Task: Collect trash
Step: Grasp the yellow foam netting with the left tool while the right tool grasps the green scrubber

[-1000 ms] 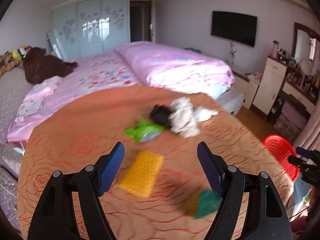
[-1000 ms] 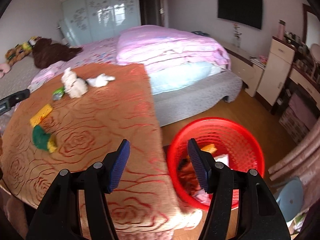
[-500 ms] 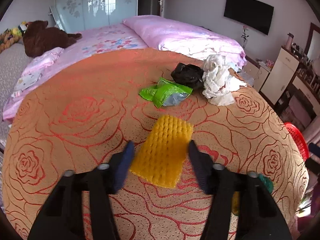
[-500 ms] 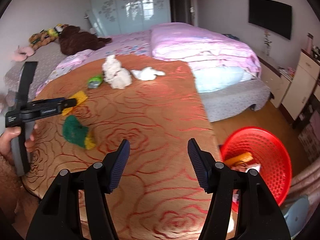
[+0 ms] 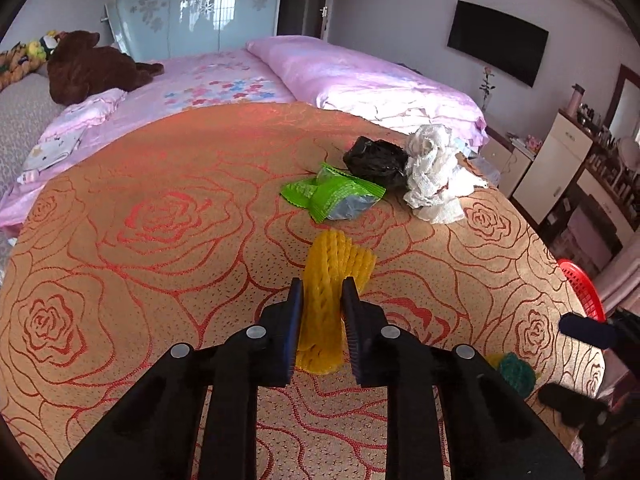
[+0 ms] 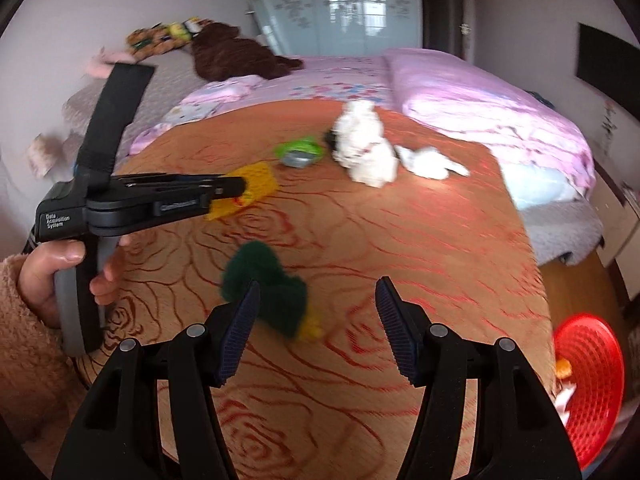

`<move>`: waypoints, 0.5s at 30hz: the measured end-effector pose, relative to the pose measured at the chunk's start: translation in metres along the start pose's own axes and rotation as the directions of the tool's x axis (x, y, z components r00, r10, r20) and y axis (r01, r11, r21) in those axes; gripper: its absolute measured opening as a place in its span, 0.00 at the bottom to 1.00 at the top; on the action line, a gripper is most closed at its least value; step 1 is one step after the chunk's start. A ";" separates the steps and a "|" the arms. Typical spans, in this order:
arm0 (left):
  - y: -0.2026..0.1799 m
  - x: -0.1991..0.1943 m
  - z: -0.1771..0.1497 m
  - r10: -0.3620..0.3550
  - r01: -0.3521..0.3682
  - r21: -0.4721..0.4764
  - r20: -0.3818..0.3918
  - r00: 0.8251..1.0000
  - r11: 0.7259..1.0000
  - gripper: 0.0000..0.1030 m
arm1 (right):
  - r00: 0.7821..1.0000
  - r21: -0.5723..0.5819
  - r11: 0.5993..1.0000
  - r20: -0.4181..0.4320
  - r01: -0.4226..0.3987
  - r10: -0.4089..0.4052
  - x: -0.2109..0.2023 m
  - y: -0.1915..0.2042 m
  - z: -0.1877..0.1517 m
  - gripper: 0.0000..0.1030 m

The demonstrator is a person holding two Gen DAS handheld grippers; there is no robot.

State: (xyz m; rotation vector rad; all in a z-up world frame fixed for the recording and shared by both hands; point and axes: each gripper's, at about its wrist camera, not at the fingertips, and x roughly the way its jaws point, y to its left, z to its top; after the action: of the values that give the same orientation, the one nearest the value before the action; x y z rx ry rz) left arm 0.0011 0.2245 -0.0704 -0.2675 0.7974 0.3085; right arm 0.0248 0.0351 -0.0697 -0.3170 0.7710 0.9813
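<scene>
Since a second ago the left tool has dropped onto the yellow foam net and its jaws have just been closing, so the net's now squeezed narrow between the pads, long axis running away from the camera on the orange rose blanket. Right tool has swung from the red basket over to the green scrubber, jaws partly apart, nothing in them. Basket's at the floor edge with some scraps inside. Further back: green wrapper, black bag, white crumpled paper.
</scene>
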 end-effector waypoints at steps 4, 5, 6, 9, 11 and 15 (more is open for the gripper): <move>0.001 0.000 0.000 0.000 0.000 -0.001 0.000 1.000 1.000 0.18 | 0.998 -0.064 0.997 -0.041 -0.047 0.045 0.017 0.015 0.004 0.56; 0.002 0.000 0.000 0.000 0.000 0.000 0.000 1.000 1.000 0.18 | 0.997 -0.079 0.995 -0.053 -0.057 0.052 0.022 0.019 0.004 0.56; 0.002 0.000 0.000 0.000 0.000 0.001 0.000 1.000 1.000 0.18 | 0.997 -0.088 0.994 -0.061 -0.062 0.057 0.025 0.021 0.004 0.56; 0.002 0.000 0.000 0.001 -0.001 0.000 0.000 1.000 1.000 0.18 | 0.995 -0.099 0.993 -0.076 -0.067 0.060 0.033 0.025 0.003 0.52; 0.002 0.000 0.000 0.001 -0.001 0.001 0.000 1.000 1.000 0.18 | 0.996 -0.093 0.993 -0.074 -0.065 0.058 0.035 0.024 0.004 0.50; 0.003 0.000 0.000 0.004 -0.004 0.002 0.003 1.000 1.000 0.17 | 0.996 -0.073 0.995 -0.069 -0.063 0.058 0.036 0.021 0.006 0.45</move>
State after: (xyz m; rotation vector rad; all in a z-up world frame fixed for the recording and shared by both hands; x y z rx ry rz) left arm 0.0003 0.2270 -0.0701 -0.2632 0.7958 0.3116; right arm 0.0217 0.0726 -0.0889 -0.3953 0.8090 1.0628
